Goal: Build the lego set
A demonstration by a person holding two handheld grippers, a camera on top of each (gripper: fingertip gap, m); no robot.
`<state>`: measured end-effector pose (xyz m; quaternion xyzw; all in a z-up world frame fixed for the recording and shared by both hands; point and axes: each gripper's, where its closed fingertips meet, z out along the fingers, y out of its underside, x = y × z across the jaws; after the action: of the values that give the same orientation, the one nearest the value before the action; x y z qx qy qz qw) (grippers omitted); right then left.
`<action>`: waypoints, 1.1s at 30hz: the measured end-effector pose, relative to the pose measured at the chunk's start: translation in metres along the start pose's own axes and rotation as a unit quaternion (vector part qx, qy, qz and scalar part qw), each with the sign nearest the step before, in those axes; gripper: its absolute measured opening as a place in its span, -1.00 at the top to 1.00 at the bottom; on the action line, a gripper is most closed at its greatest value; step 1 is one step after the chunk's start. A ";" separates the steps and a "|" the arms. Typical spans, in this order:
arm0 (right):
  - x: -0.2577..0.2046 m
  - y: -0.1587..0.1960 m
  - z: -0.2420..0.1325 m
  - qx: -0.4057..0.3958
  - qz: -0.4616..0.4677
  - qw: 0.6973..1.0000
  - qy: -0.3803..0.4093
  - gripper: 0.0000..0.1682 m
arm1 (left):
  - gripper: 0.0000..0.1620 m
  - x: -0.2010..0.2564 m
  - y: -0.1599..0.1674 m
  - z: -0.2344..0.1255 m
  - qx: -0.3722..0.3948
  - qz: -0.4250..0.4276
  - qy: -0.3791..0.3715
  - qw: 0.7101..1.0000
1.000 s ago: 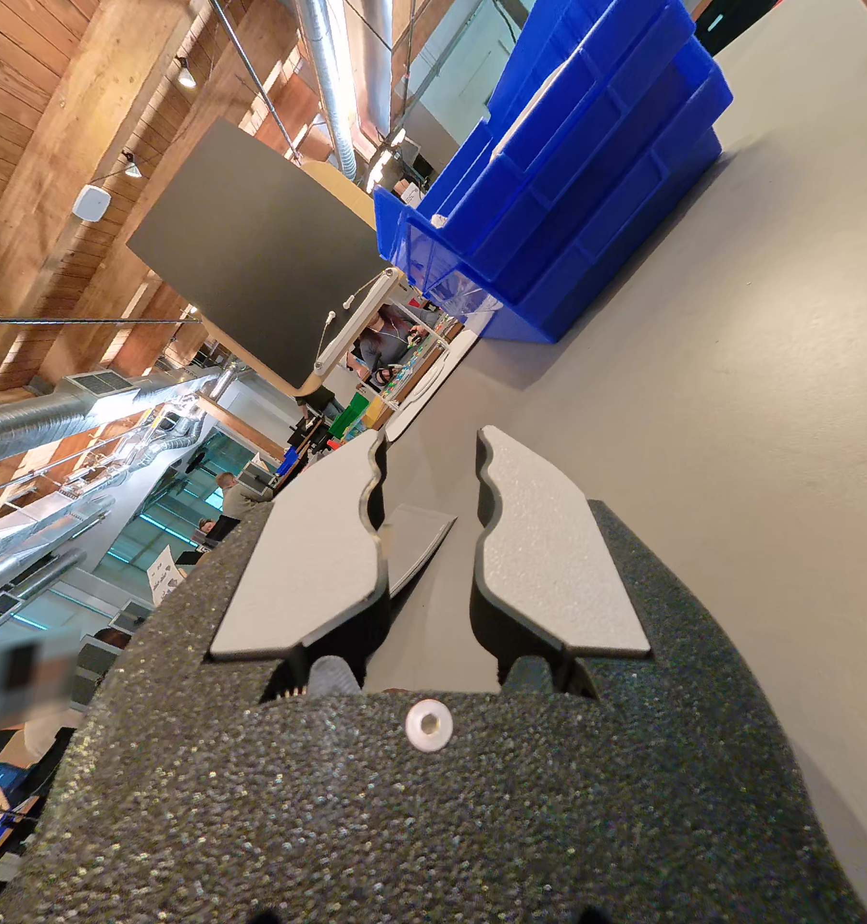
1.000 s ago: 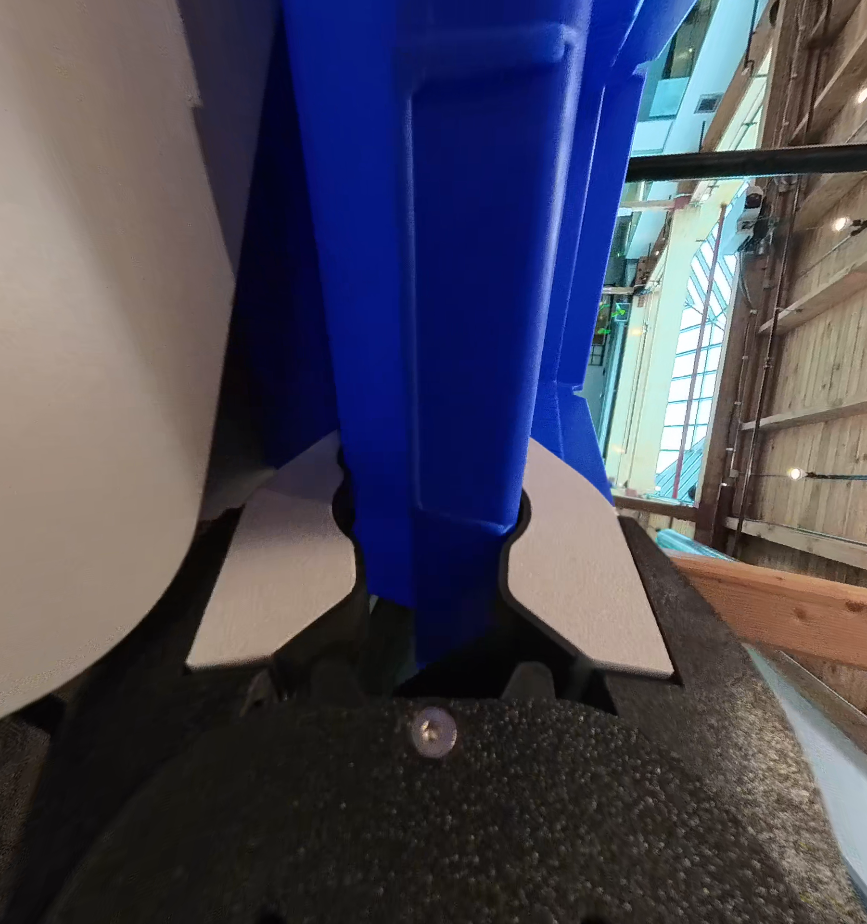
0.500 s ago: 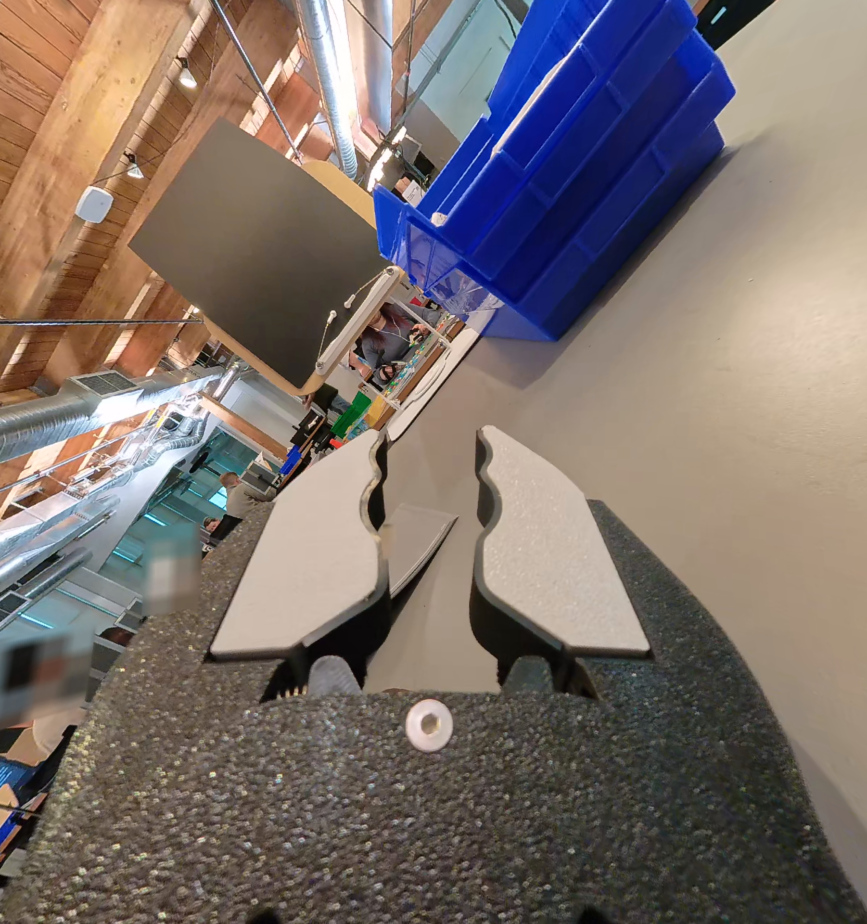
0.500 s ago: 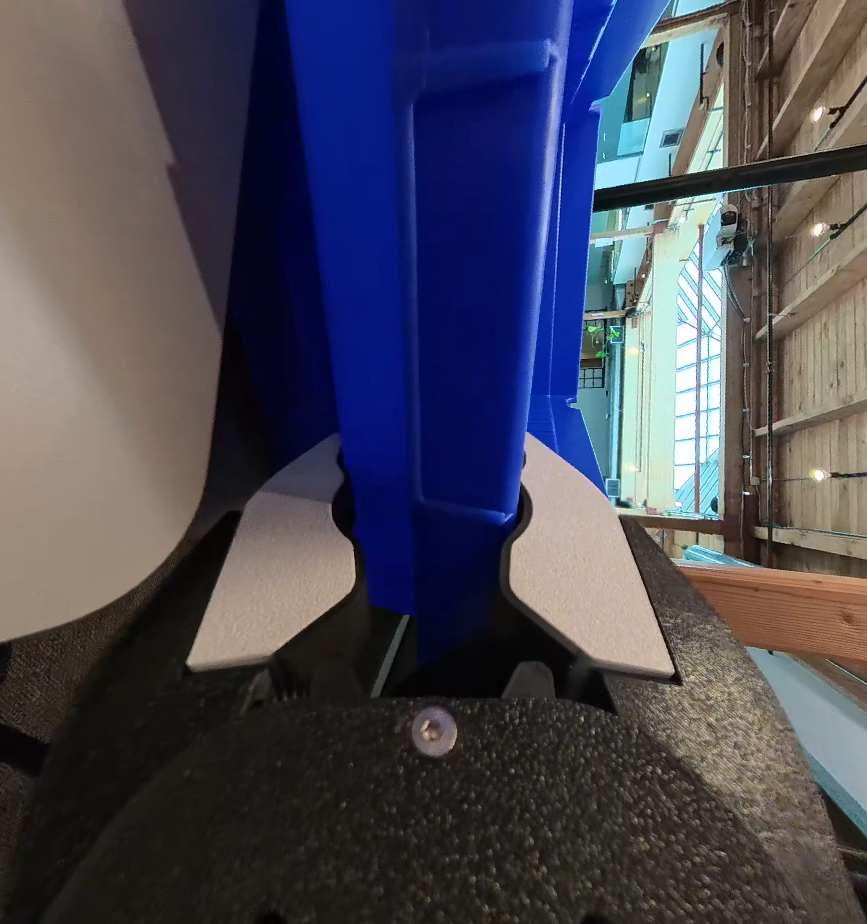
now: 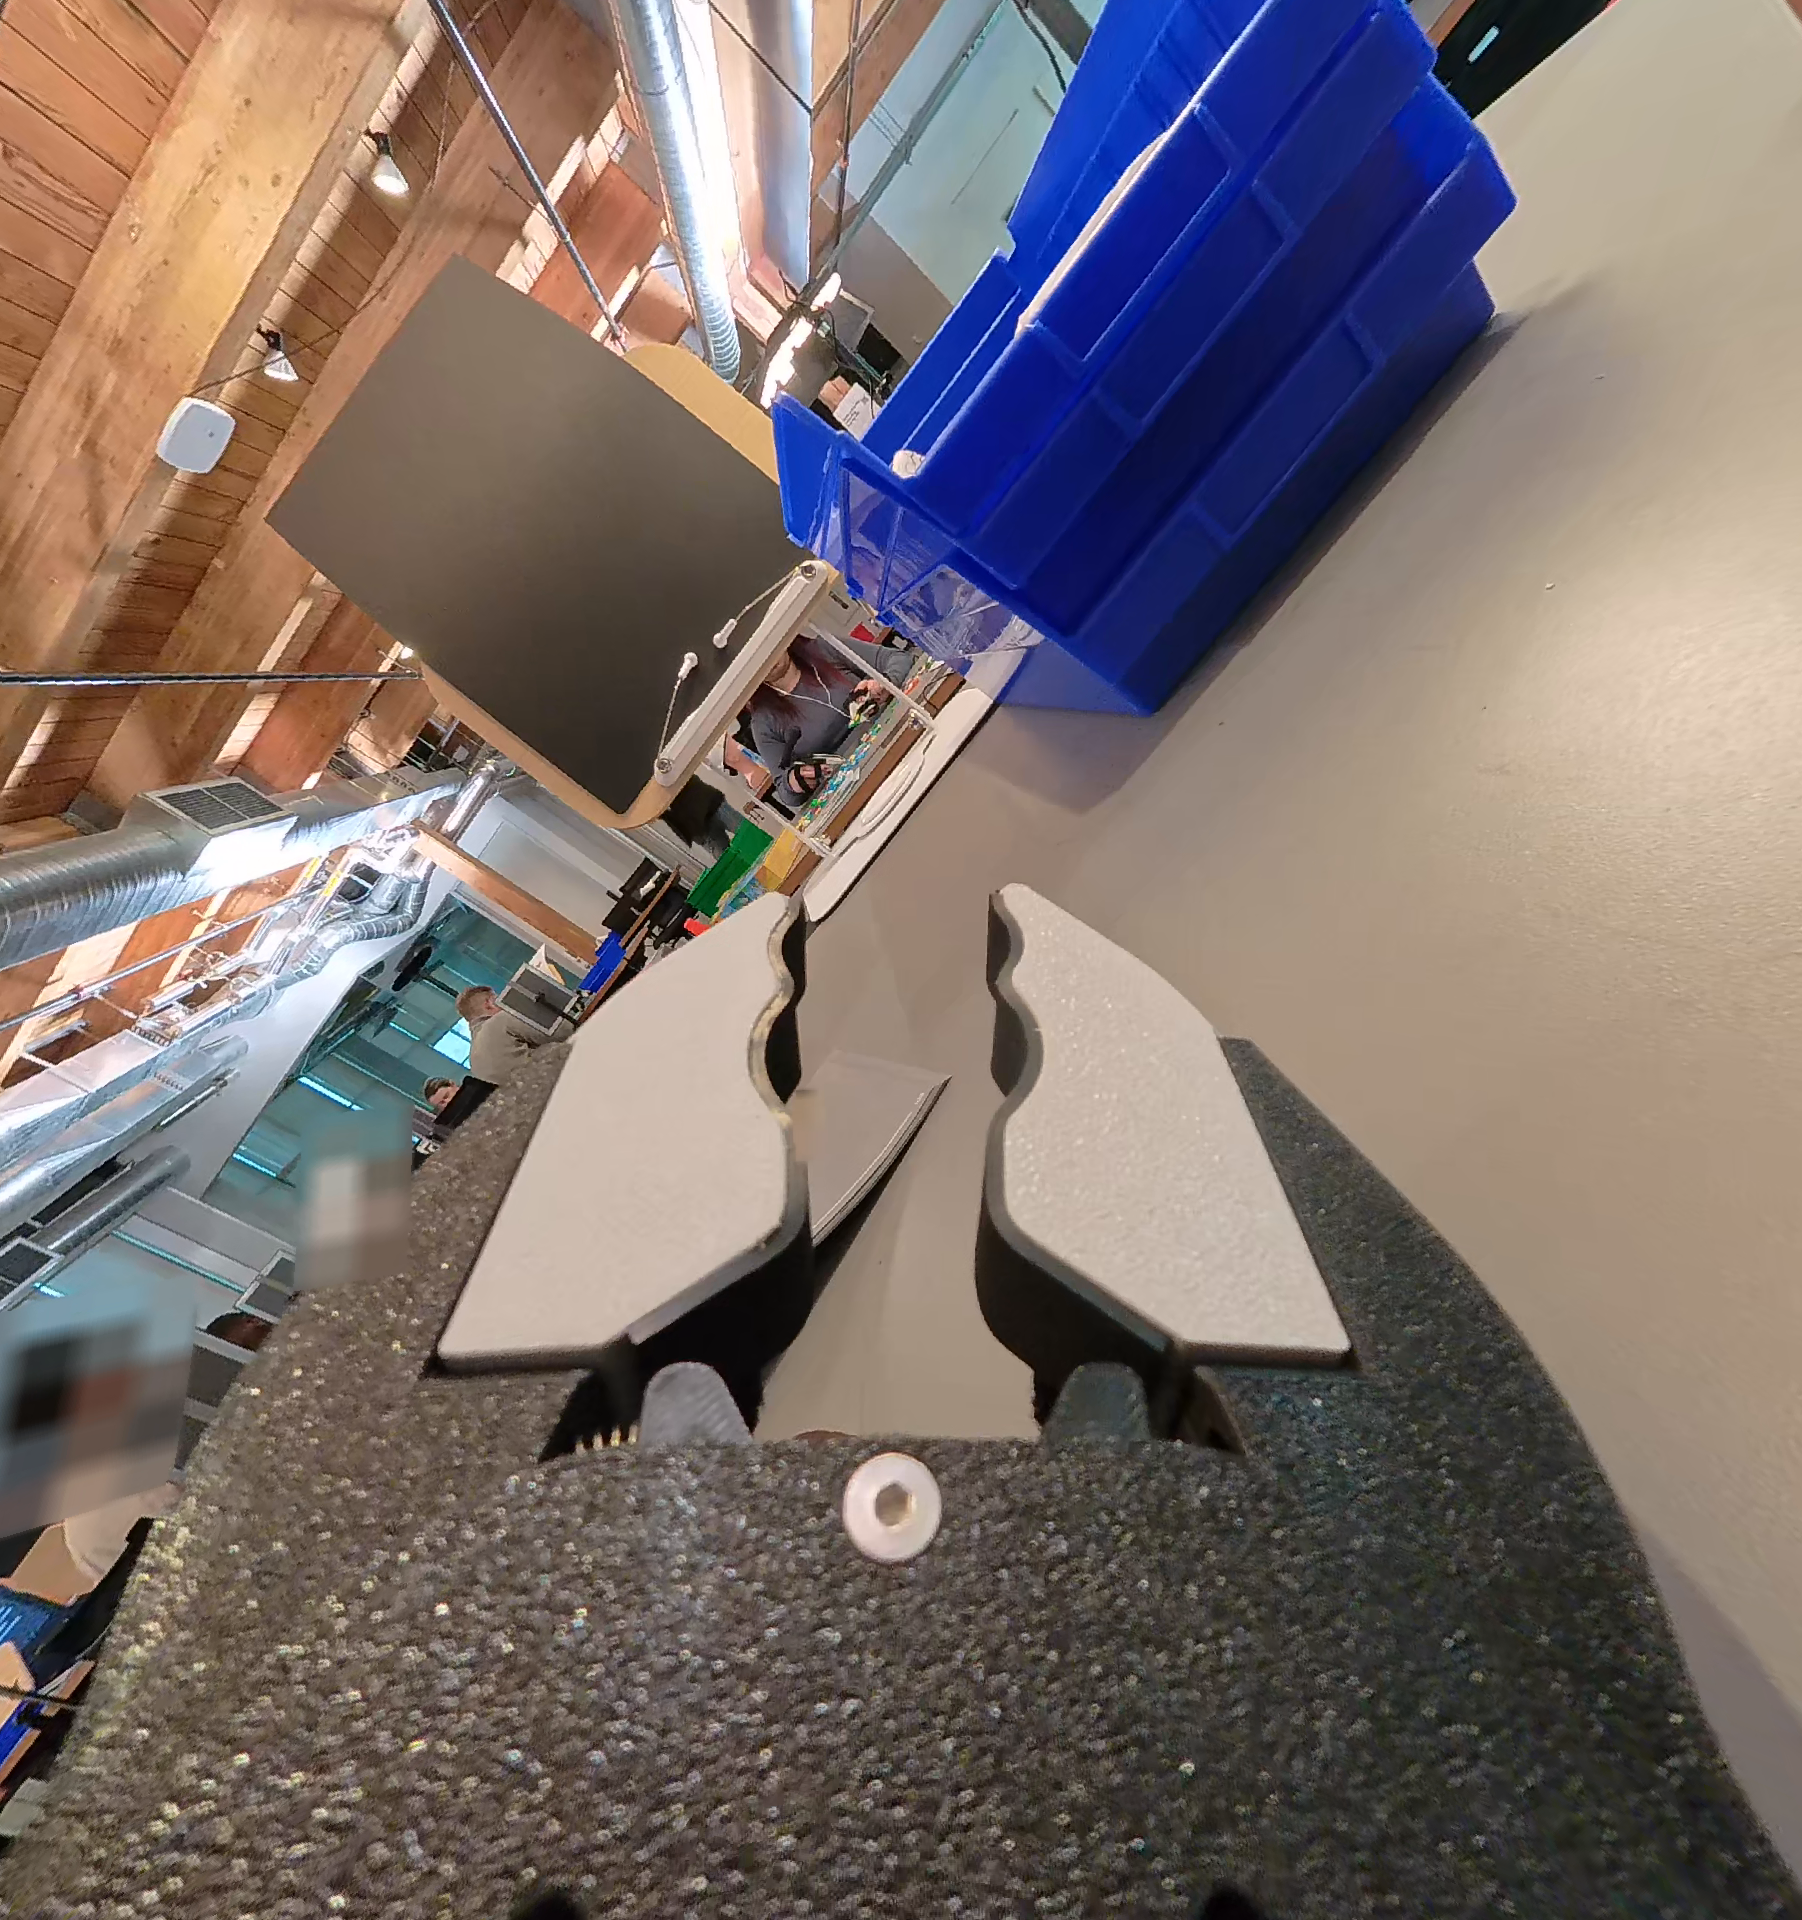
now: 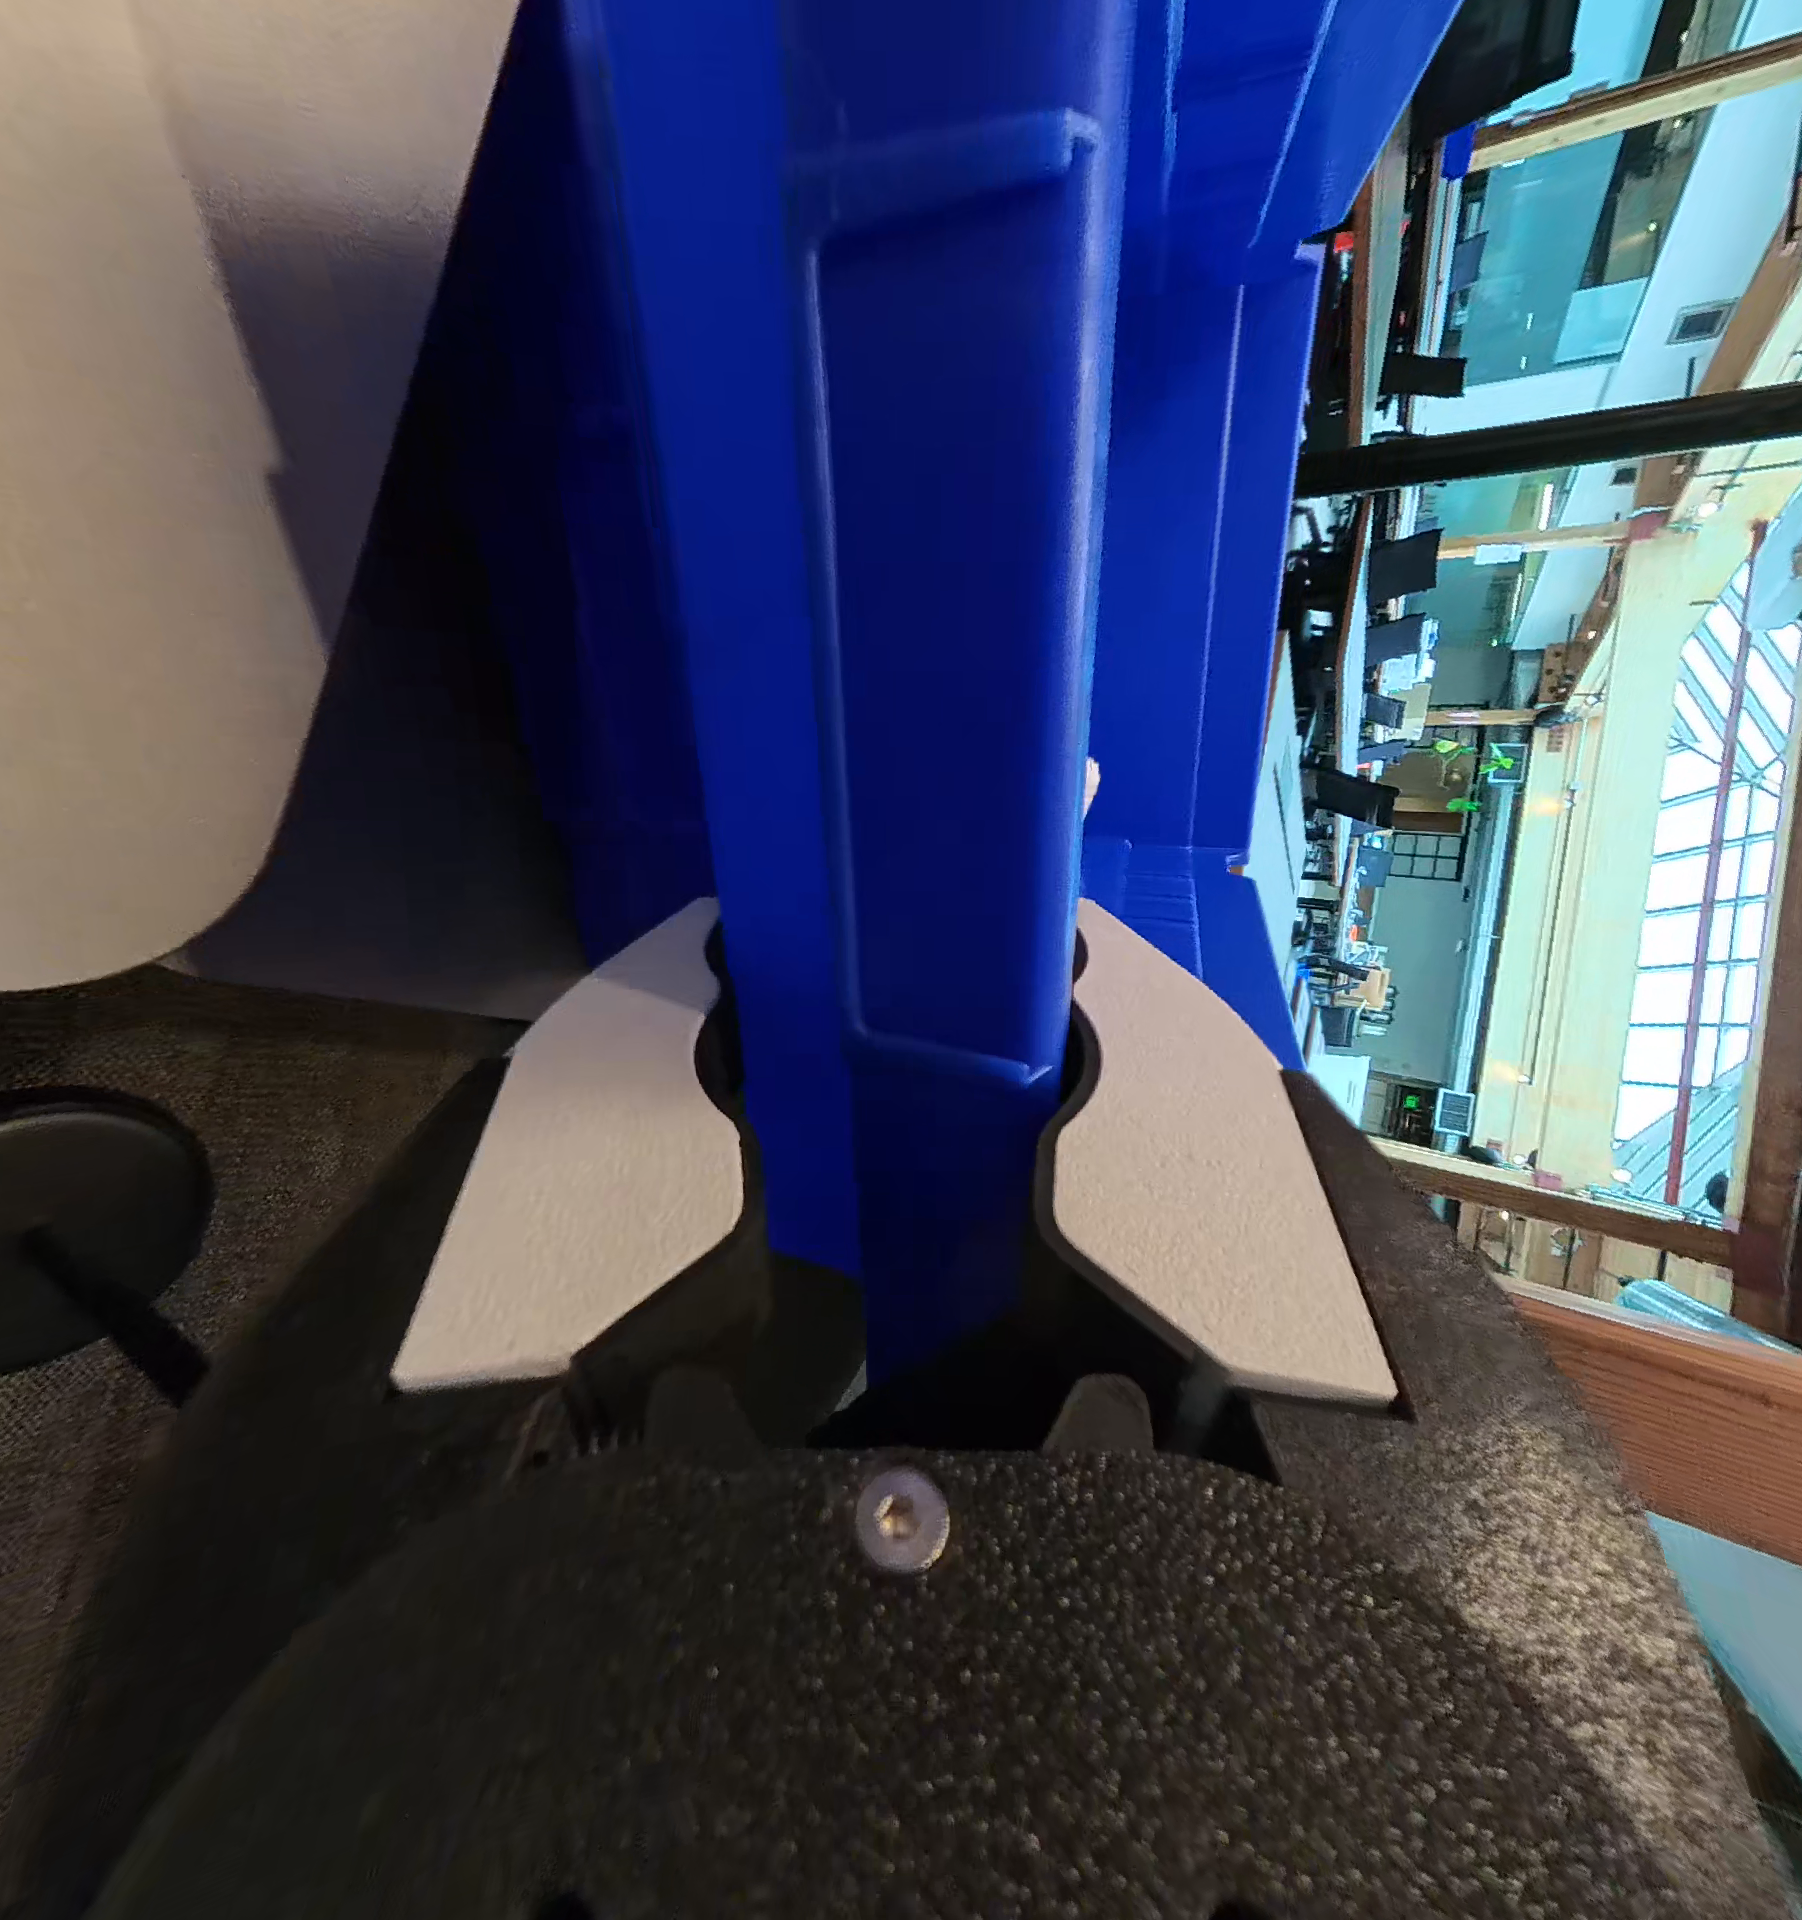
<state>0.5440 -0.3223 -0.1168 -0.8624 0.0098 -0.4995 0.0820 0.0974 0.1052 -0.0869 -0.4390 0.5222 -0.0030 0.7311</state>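
Observation:
No loose Lego piece shows clearly in either view. My left gripper [image 5: 897, 914] is open and empty, tilted low over the grey table [image 5: 1499, 935]. A thin grey flat piece [image 5: 866, 1132] lies under its left finger; I cannot tell what it is. A stack of blue bins [image 5: 1240, 395] stands on the table ahead and to the right of it, well apart. My right gripper [image 6: 897, 925] is shut on the wall of a blue bin [image 6: 928, 571], one finger on each side. The bin fills the middle of the right wrist view and hides what is inside it.
A white surface [image 6: 97, 520] lies left of the held bin. Below it are grey carpet and a black round base [image 6: 45, 1226]. A dark board [image 5: 523, 540] and a person at another table [image 5: 803, 717] are far behind the left gripper. There is about 60 cm between the tips of the two grippers.
The right wrist view has swung with the bin still gripped; carpet and the black round base came into view at lower left. The left gripper has barely moved.

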 end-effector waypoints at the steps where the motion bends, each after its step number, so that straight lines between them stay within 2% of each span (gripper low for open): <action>1: 0.001 -0.001 0.000 0.000 0.002 1.000 -0.001 0.32 | 0.59 0.000 0.000 0.000 0.000 0.000 0.000 1.000; 6: -0.005 -0.005 0.000 0.004 0.011 1.000 0.021 0.31 | 0.59 0.000 0.000 0.000 0.000 0.001 -0.001 1.000; 13: -0.025 -0.015 0.005 -0.008 0.006 0.995 0.095 0.29 | 0.59 0.000 0.000 0.000 0.001 0.002 -0.002 1.000; 17: -0.004 -0.021 -0.008 0.010 0.031 0.988 0.151 0.31 | 0.59 -0.001 0.000 0.000 0.001 0.002 -0.002 1.000; 22: 0.025 -0.043 -0.031 0.047 0.029 0.986 0.155 0.30 | 0.59 0.000 0.000 0.000 0.001 0.003 -0.002 1.000; 27: 0.056 -0.105 -0.069 0.136 0.000 0.978 0.157 0.31 | 0.59 0.000 0.000 0.000 0.000 0.004 -0.002 1.000; 33: 0.070 -0.233 -0.146 0.322 -0.058 0.937 0.125 0.31 | 0.59 0.000 0.000 0.000 0.000 0.005 -0.001 1.000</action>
<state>0.4383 -0.1191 0.0498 -0.7197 -0.1914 -0.5832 0.3245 0.0974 0.1049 -0.0869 -0.4362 0.5237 0.0015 0.7317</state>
